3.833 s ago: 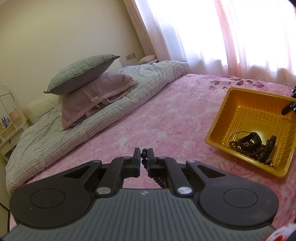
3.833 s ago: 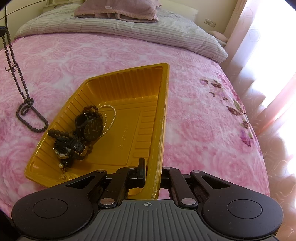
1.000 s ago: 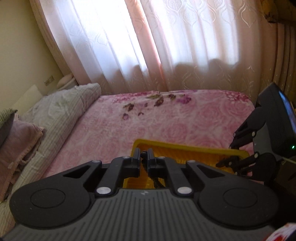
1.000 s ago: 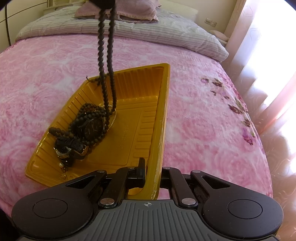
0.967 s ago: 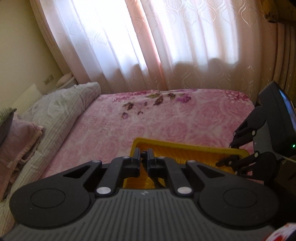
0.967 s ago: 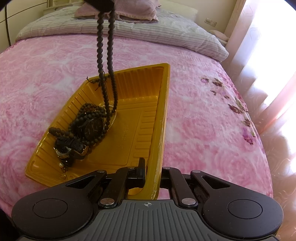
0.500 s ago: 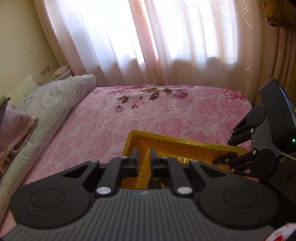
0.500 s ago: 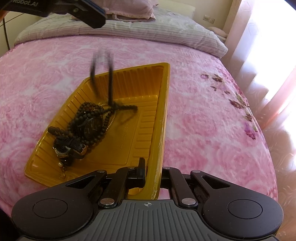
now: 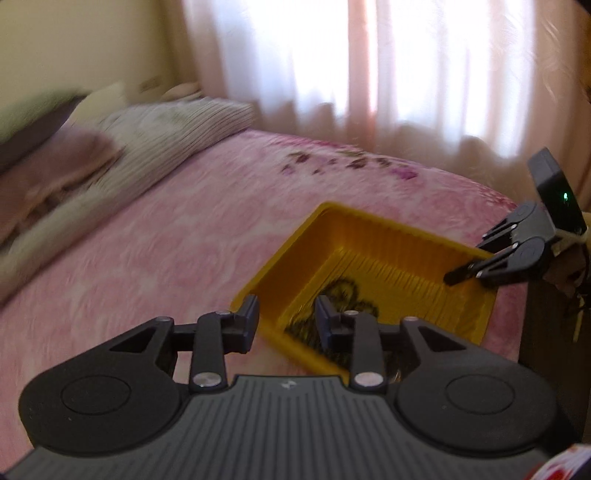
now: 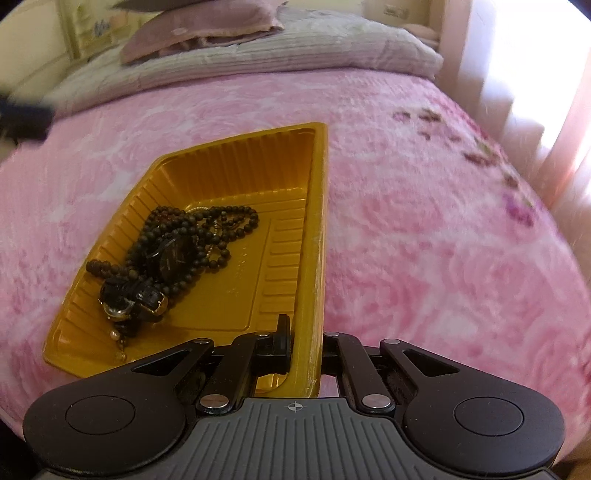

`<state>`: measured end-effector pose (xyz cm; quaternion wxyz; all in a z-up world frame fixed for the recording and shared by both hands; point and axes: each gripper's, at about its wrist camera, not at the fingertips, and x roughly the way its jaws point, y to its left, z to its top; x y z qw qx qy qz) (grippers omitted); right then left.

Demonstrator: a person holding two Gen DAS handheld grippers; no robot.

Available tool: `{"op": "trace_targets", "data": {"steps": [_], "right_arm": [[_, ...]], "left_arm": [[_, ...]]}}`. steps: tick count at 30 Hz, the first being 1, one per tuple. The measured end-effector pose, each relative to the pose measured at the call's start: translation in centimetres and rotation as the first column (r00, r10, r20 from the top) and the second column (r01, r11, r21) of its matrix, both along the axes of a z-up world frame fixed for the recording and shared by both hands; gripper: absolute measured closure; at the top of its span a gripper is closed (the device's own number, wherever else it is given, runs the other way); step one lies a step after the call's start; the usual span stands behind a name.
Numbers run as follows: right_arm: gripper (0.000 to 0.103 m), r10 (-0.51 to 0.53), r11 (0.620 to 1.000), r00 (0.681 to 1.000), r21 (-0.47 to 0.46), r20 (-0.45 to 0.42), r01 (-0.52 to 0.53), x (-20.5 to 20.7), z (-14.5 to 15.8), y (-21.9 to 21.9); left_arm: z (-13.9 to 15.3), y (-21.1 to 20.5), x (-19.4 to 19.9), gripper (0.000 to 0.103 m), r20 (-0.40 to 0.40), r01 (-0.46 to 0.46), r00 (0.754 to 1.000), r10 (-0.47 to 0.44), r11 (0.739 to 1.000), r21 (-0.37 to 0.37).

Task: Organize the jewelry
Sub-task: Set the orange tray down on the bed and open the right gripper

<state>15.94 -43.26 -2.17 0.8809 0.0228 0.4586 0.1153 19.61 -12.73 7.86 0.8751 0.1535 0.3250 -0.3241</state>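
Note:
A yellow plastic tray [image 10: 314,206] lies on the pink bed. In it lie a long dark bead necklace [image 10: 207,236], a black watch [image 10: 173,254] and a second watch with a small pearl piece [image 10: 125,299]. My right gripper [image 10: 303,345] is shut on the tray's near right rim. My left gripper [image 9: 286,314] is open and empty, above the tray's near corner [image 9: 258,291]; the view is motion-blurred. The beads show dimly inside the tray [image 9: 343,295]. The right gripper [image 9: 517,254] shows at the tray's far side.
The pink rose-patterned blanket [image 10: 424,221] covers the bed. A striped quilt [image 10: 240,59] and a mauve pillow [image 10: 199,26] lie at the head. Sheer curtains [image 9: 406,74] hang along the window side. A dark blurred shape [image 10: 26,118] is at the left edge.
My left gripper opened and let the bead necklace fall into the tray, where it now lies over the watch. The left gripper then swung back and left. The right gripper kept its hold.

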Motion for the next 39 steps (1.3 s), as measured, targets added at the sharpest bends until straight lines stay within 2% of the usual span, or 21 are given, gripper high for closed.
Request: {"op": "trace_targets", "data": {"steps": [3,5,6,7,8,9,10,12,14,15,17,21,23,24,29,32,35,39], "right_arm": [[0.097,-0.058,0.990,0.998,0.126,-0.015,0.060,0.0,-1.0,-2.0],[0.097,-0.098,0.965,0.995,0.240,-0.033,0.103,-0.2,-1.6,-3.4],[0.093,-0.111,0.953,0.993,0.281,-0.036,0.117,-0.3,-1.6,-4.0],[0.069,-0.135,0.941,0.990,0.308,-0.035,0.139,-0.5,-1.6,-4.4],[0.030,-0.164,0.928,0.986,0.335,-0.029,0.165,-0.8,-1.6,-4.9],[0.019,-0.197,0.913,0.980,0.360,-0.016,0.189,-1.0,-1.3,-5.5],[0.016,-0.223,0.896,0.975,0.394,-0.002,0.205,-1.4,-1.1,-6.0],[0.016,-0.276,0.862,0.961,0.438,-0.012,0.253,-1.9,-0.6,-7.0],[0.016,-0.334,0.849,0.942,0.438,0.011,0.296,-3.1,0.7,-7.4],[0.016,-0.346,0.852,0.938,0.428,0.030,0.301,-3.6,1.5,-7.1],[0.016,-0.358,0.873,0.931,0.380,0.076,0.305,-5.0,3.3,-5.7],[0.016,-0.320,0.918,0.938,0.287,0.129,0.274,-7.5,5.8,-1.4],[0.016,-0.257,0.946,0.956,0.239,0.142,0.219,-8.8,6.2,1.6],[0.016,-0.220,0.958,0.966,0.216,0.138,0.187,-9.2,6.3,3.1],[0.016,-0.102,0.980,0.992,0.177,0.077,0.087,-11.2,5.1,9.3],[0.016,-0.048,0.990,0.997,0.134,0.059,0.040,-11.9,3.8,12.2],[0.016,-0.028,0.992,0.999,0.125,0.042,0.022,-12.3,3.1,14.0],[0.016,0.006,0.994,0.999,0.109,0.036,-0.010,-12.5,2.7,15.7]], "left_arm": [[-1.1,2.6,-1.2,0.072,-0.036,-0.082,0.996,0.080,0.995,-0.052],[-1.7,4.2,-2.2,0.066,-0.048,-0.136,0.990,0.133,0.988,-0.079],[-1.9,5.0,-2.7,0.065,-0.050,-0.168,0.985,0.164,0.982,-0.091],[-2.0,5.7,-3.3,0.064,-0.055,-0.199,0.979,0.194,0.975,-0.102],[-2.1,6.4,-3.9,0.062,-0.061,-0.227,0.973,0.221,0.967,-0.119],[-2.2,7.0,-4.4,0.060,-0.067,-0.250,0.968,0.242,0.959,-0.136],[-2.3,7.7,-4.9,0.056,-0.072,-0.276,0.961,0.268,0.949,-0.150],[-2.5,9.1,-6.0,0.049,-0.084,-0.326,0.945,0.316,0.931,-0.166],[-2.7,10.3,-7.2,0.037,-0.093,-0.376,0.927,0.364,0.908,-0.183],[-2.9,10.9,-7.7,0.035,-0.098,-0.397,0.918,0.385,0.898,-0.191],[-3.4,12.0,-8.6,0.019,-0.111,-0.444,0.896,0.430,0.873,-0.202],[-4.7,13.7,-10.6,0.005,-0.174,-0.527,0.849,0.498,0.818,-0.232],[-5.2,14.1,-11.8,0.004,-0.191,-0.559,0.829,0.526,0.796,-0.233],[-5.5,14.2,-12.4,0.003,-0.195,-0.563,0.826,0.529,0.792,-0.235],[-6.3,14.0,-15.2,0.000,-0.189,-0.616,0.787,0.588,0.766,-0.181],[-7.1,13.6,-16.9,0.000,-0.177,-0.644,0.764,0.621,0.754,-0.134],[-7.9,13.9,-18.0,0.000,-0.217,-0.685,0.723,0.656,0.721,-0.102],[-8.7,14.1,-18.7,0.001,-0.244,-0.715,0.690,0.682,0.695,-0.082]]}}
